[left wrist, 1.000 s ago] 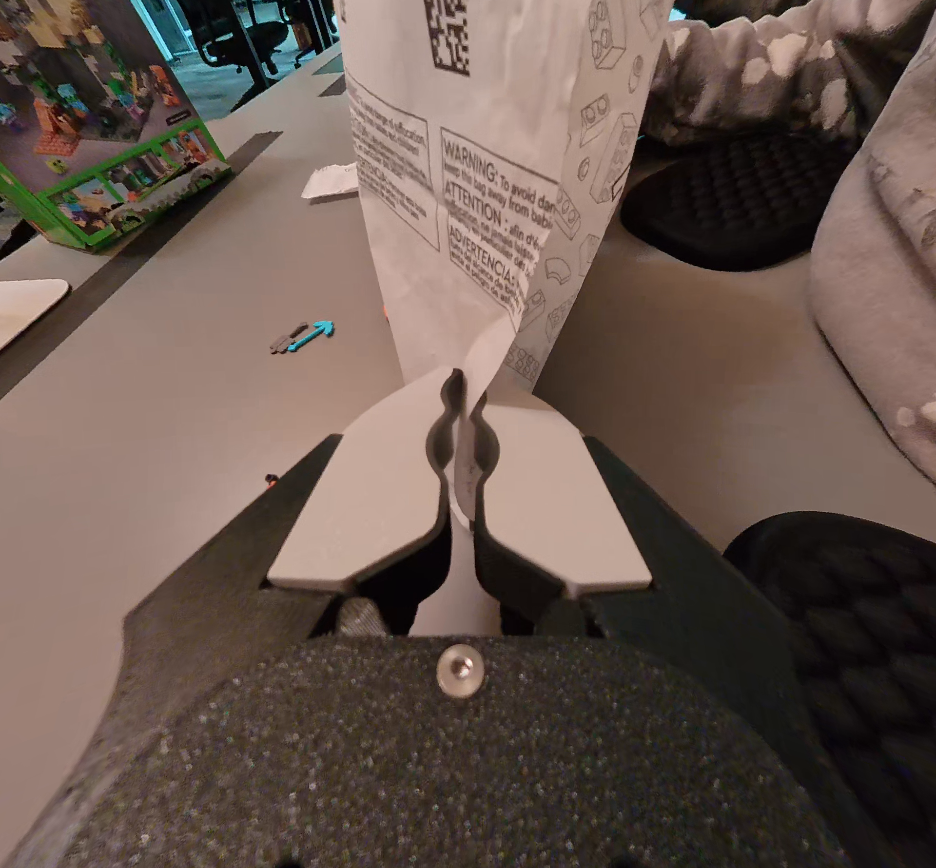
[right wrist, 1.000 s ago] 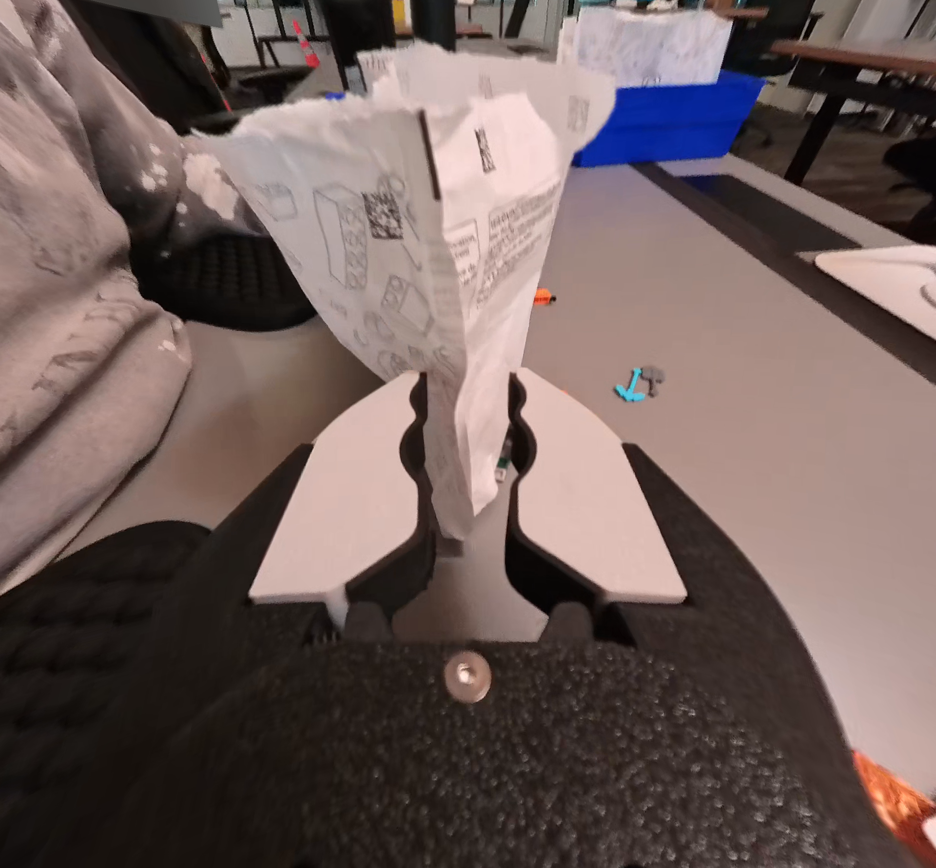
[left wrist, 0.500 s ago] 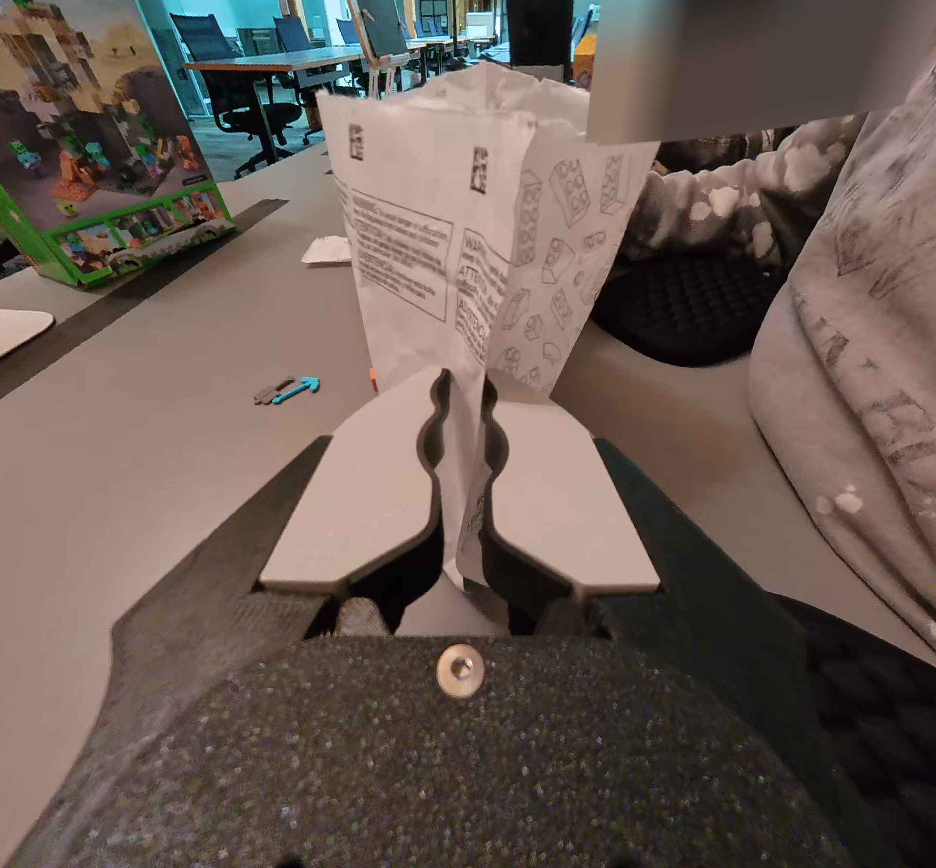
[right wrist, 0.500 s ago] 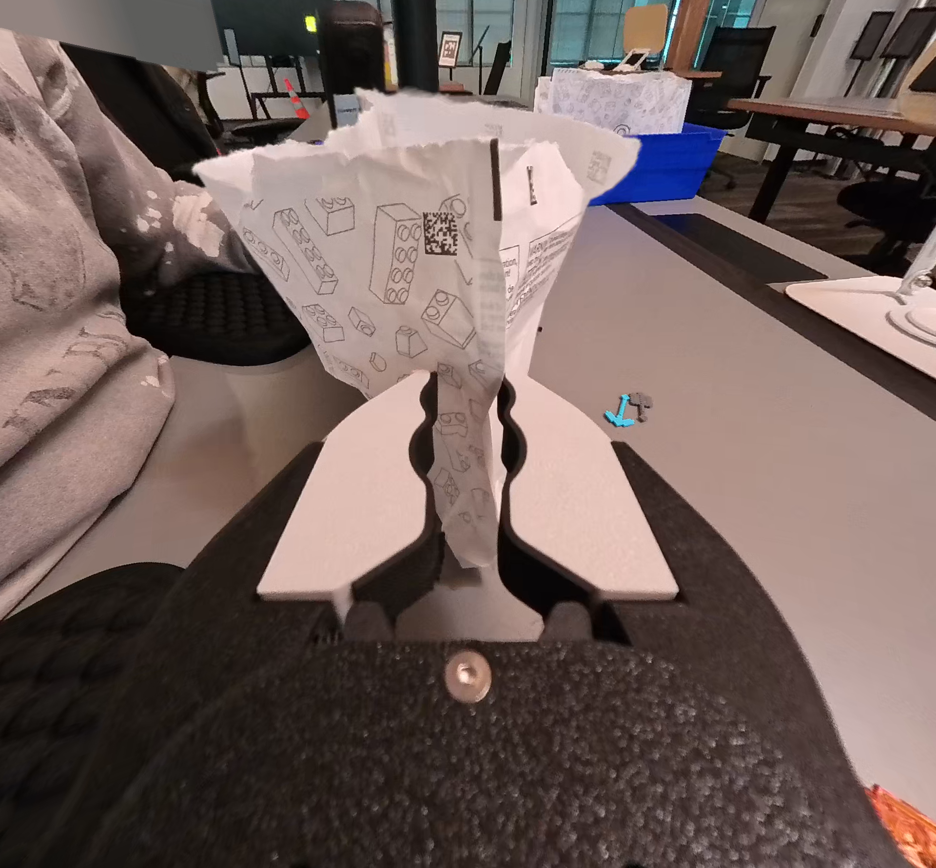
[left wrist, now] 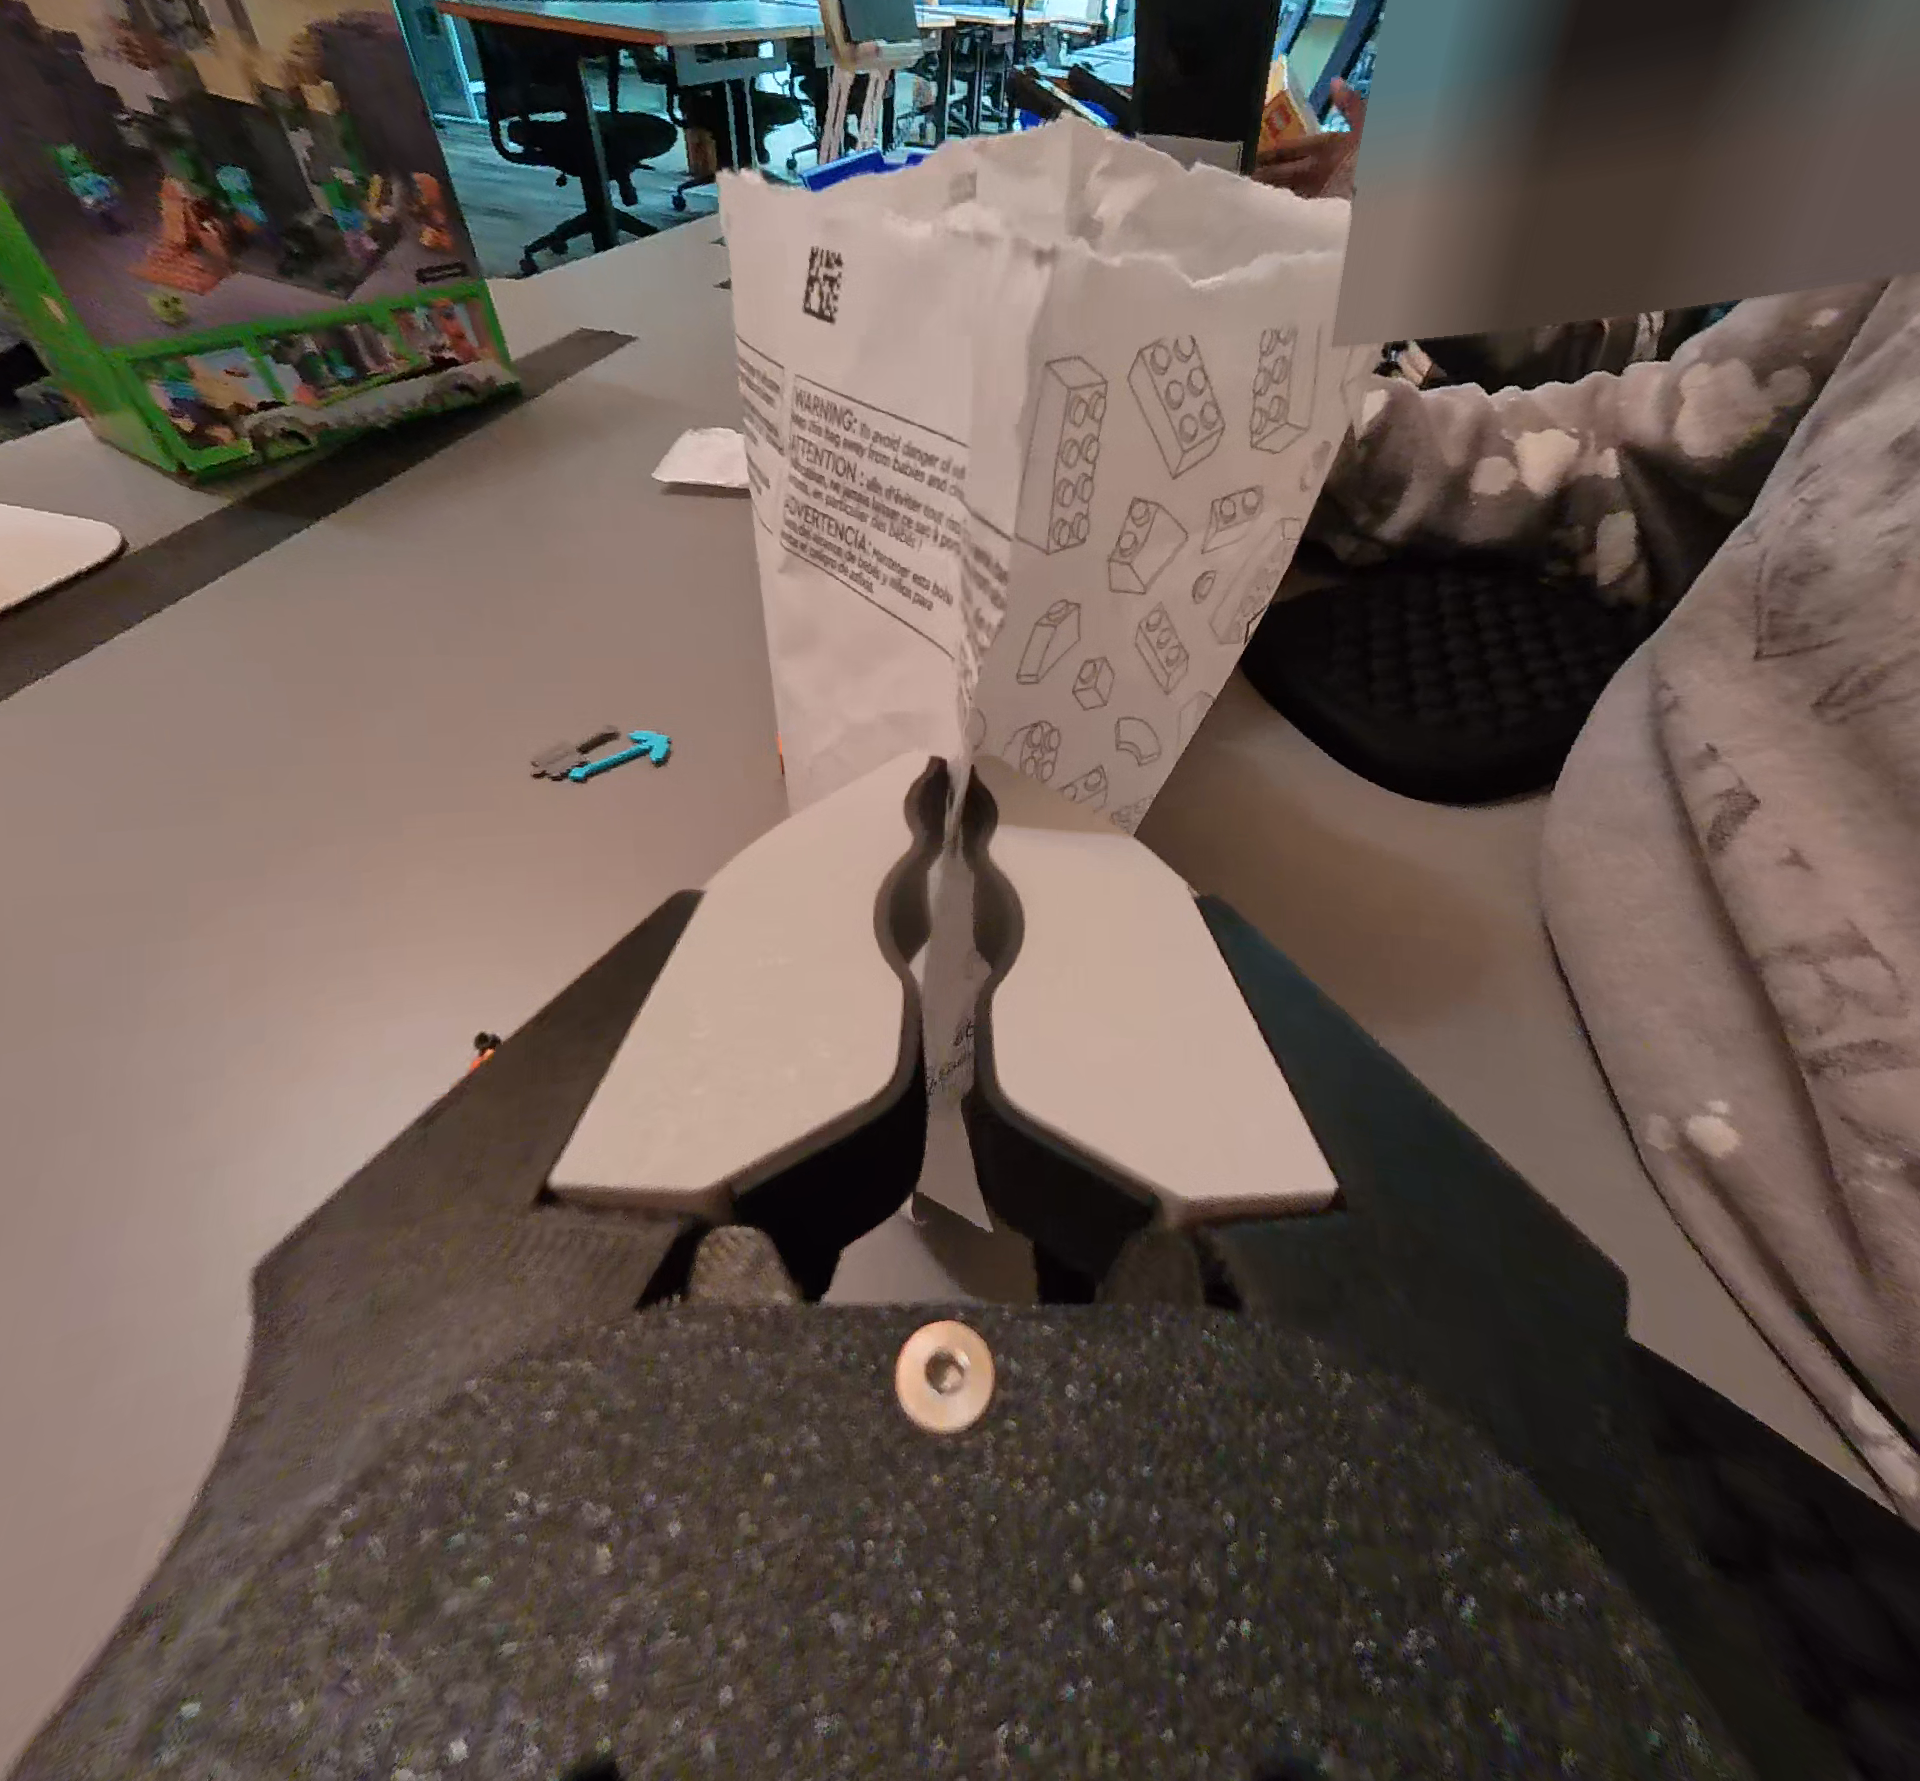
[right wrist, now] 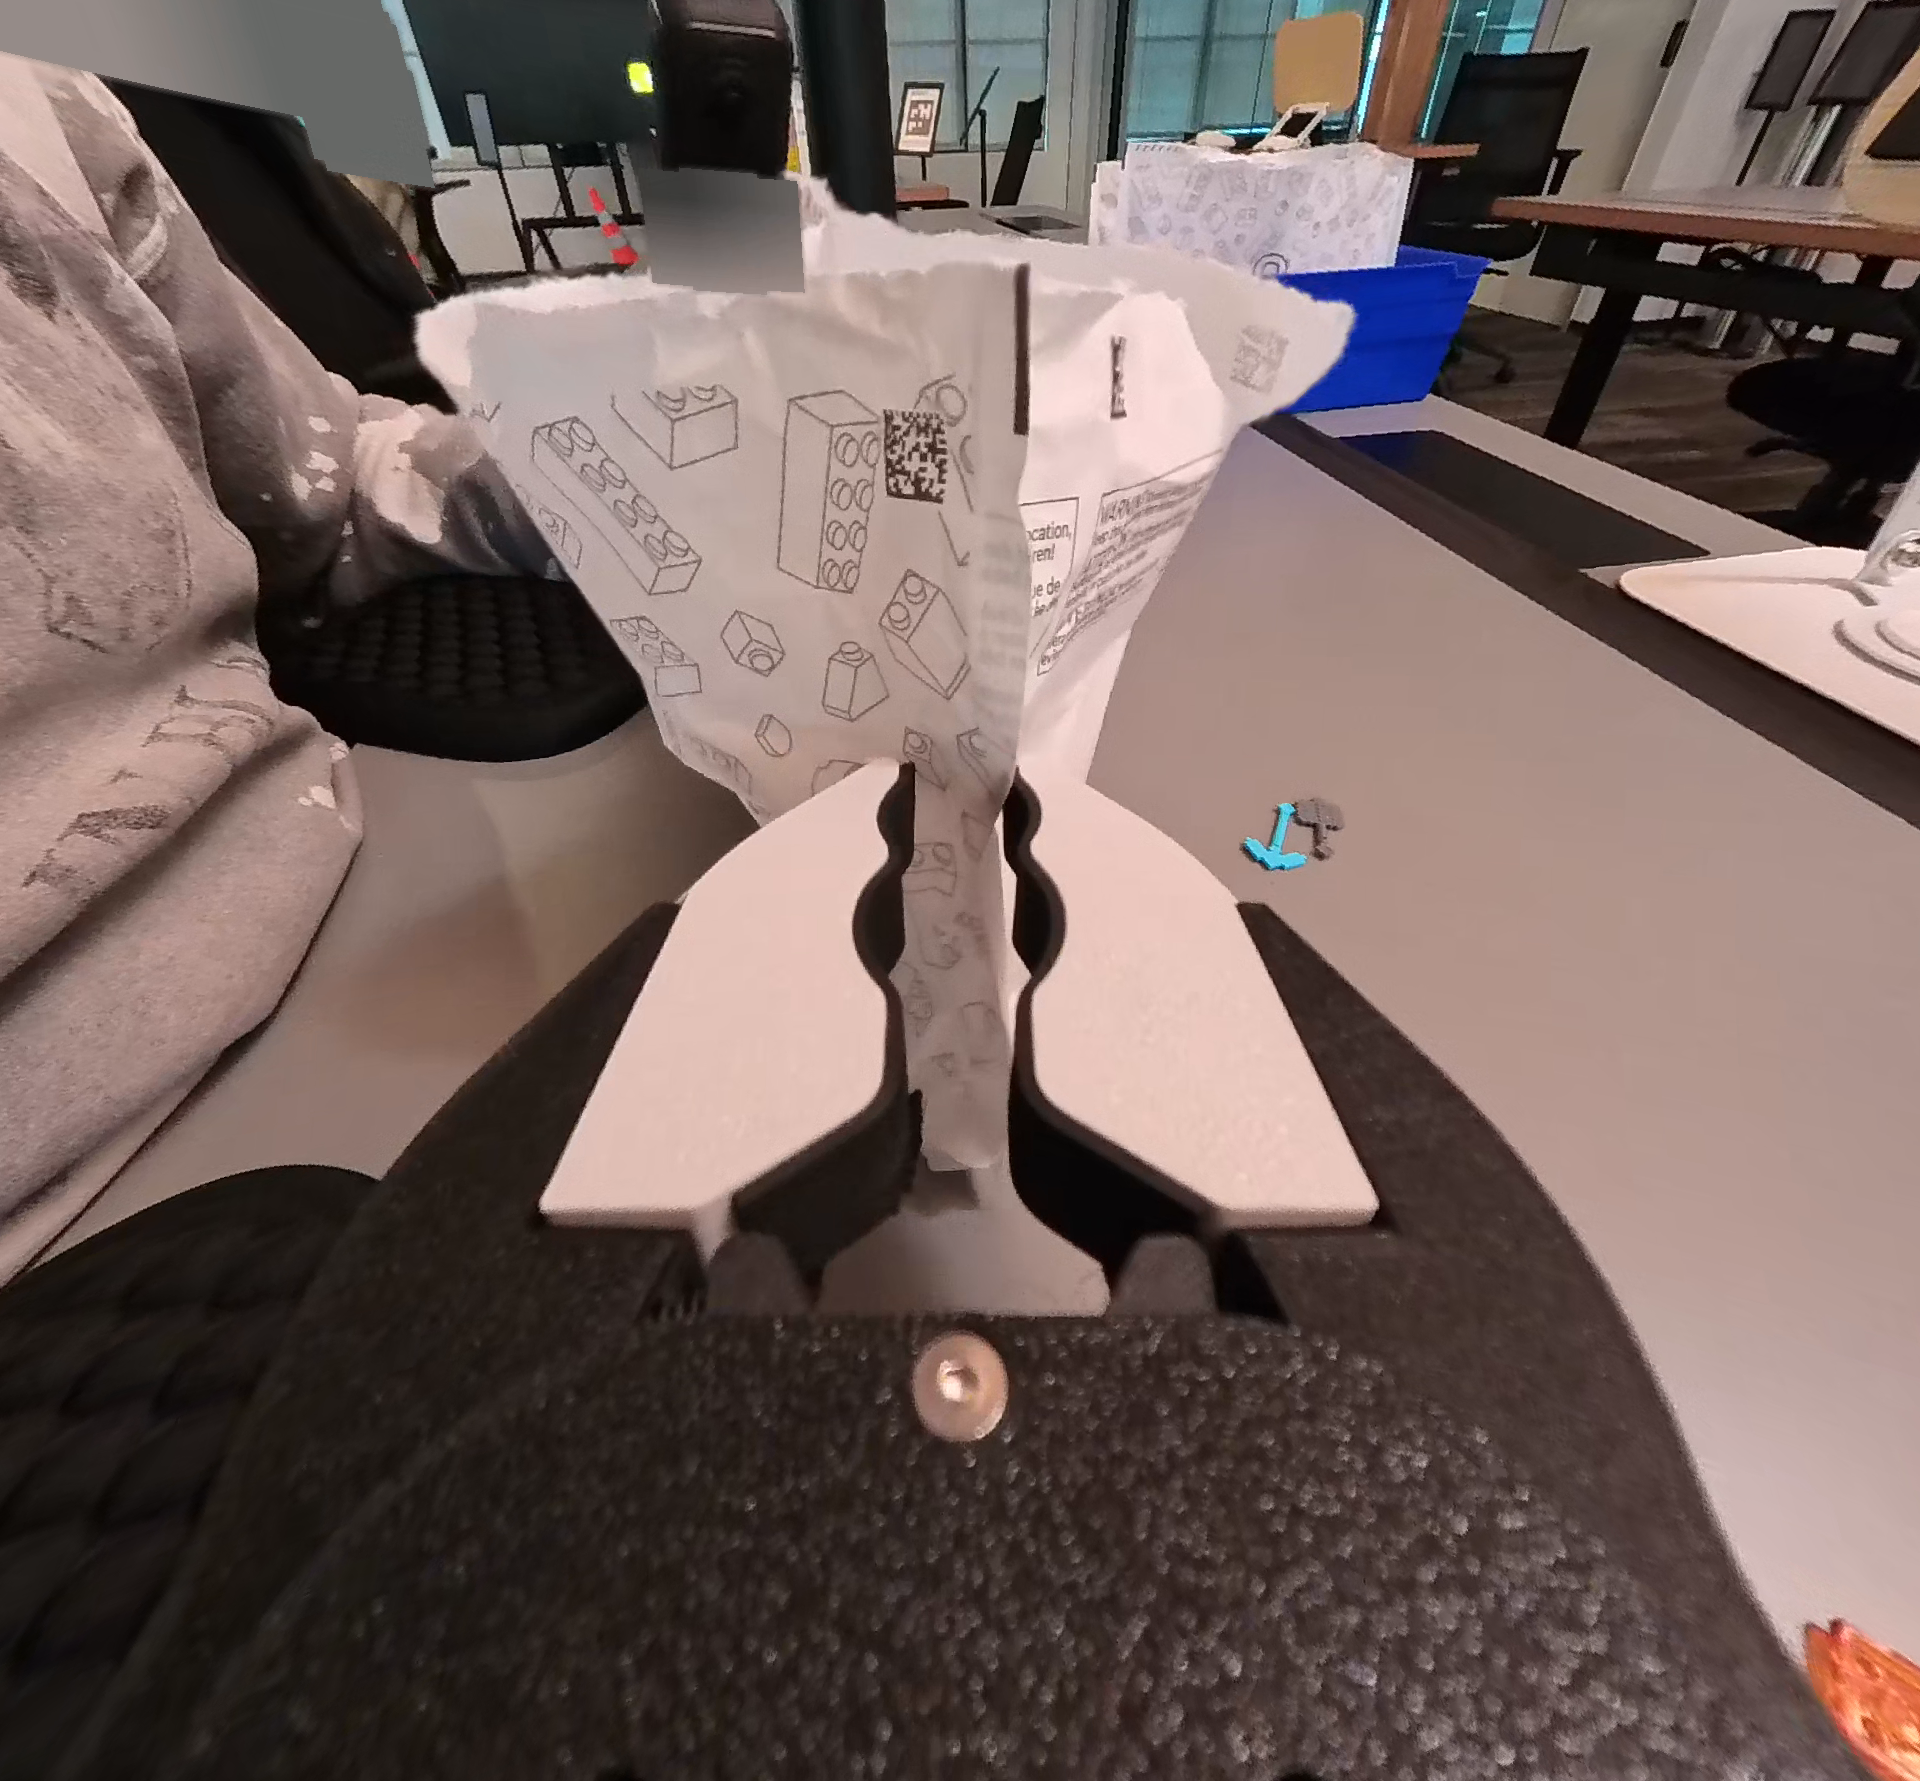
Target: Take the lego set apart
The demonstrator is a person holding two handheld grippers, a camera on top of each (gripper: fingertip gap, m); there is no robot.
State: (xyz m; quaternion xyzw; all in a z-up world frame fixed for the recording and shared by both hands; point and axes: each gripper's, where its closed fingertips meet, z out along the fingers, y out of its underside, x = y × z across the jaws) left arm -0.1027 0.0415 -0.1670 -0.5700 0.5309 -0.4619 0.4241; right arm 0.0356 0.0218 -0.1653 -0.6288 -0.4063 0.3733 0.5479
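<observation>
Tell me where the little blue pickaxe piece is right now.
The blue pickaxe piece lies on the grey table, touching a small grey piece; in the left wrist view it is left of the paper bag, in the right wrist view right of it.

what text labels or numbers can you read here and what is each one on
I won't copy out the wording, only say where it stands.
white paper bag: a boxed block of small print, with a square code mark above it and brick drawings beside it.
green-edged box: print along its lower strip, too small to read.
small framed sign in the background: too small to read.
</observation>
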